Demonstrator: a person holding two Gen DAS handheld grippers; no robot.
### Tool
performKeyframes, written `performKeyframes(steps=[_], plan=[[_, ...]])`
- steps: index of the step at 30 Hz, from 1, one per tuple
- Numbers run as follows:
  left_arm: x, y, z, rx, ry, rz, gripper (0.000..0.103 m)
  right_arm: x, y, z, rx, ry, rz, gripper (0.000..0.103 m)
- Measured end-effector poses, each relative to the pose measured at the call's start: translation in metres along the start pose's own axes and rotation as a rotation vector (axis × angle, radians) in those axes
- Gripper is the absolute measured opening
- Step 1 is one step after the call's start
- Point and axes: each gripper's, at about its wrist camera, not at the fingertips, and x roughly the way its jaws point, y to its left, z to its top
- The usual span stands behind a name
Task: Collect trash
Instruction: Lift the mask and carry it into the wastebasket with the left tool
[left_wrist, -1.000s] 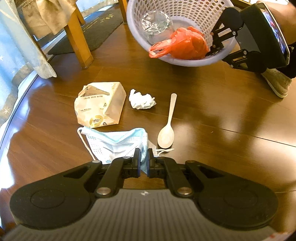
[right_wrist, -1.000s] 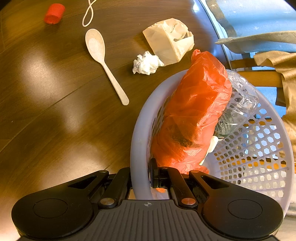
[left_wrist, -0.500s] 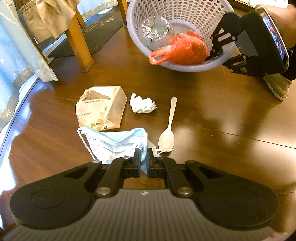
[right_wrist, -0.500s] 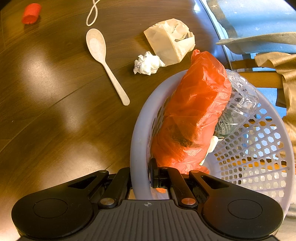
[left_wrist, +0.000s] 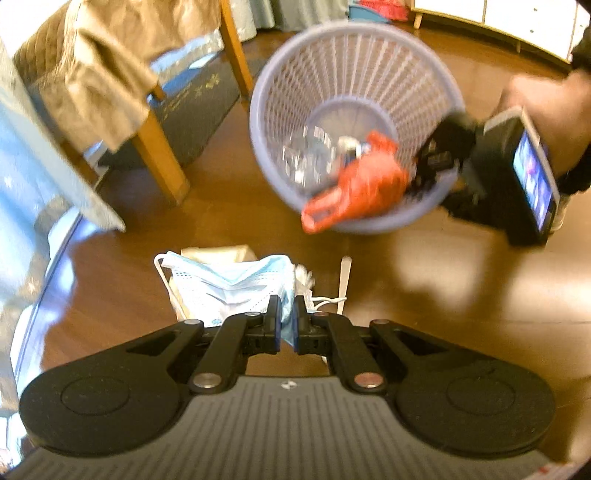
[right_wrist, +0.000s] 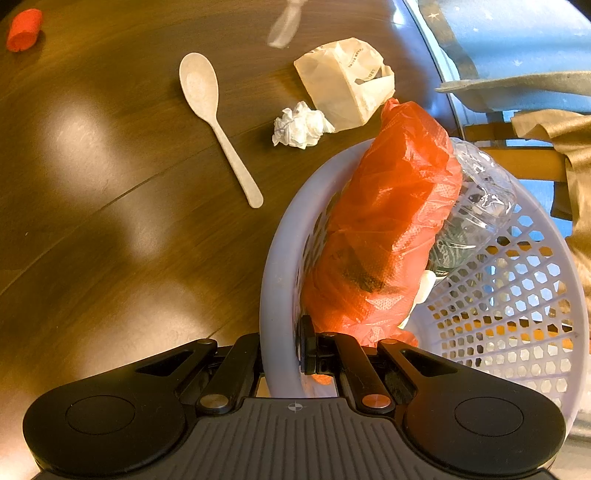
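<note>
A blue face mask (left_wrist: 236, 291) is clamped in the left gripper (left_wrist: 285, 322) above the table (right_wrist: 110, 184). The tilted lavender basket (right_wrist: 517, 332) is gripped by its rim in the right gripper (right_wrist: 280, 354), an orange plastic bag (right_wrist: 388, 229) inside.

- Paper bag (right_wrist: 343, 81), upper centre of right wrist view: dark print along upper side, too small to read.
- Orange plastic bag (right_wrist: 388, 229), centre right: dark marking showing through, illegible.
- Phone screen (left_wrist: 533, 181), right edge of left wrist view: lit, blurred, unreadable.
- No legible text elsewhere.
</note>
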Motion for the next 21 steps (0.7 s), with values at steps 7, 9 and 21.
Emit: performKeyframes(steps=[7,9,21], plan=[[-0.016,-0.005,0.066,0.066,-0.086,-0.032,0.003,0.000,-0.001,0.000,0.001,0.000,0.000,0.000],[-0.018,-0.009,0.087,0.078,-0.119,-0.048,0.003,-0.001,-0.001,0.001,0.003,-0.001,-0.001,0.000],[0.034,-0.037,0.170,0.078,-0.206,-0.167,0.029,-0.004,0.001,-0.002,0.005,-0.013,0.007,0.000]])
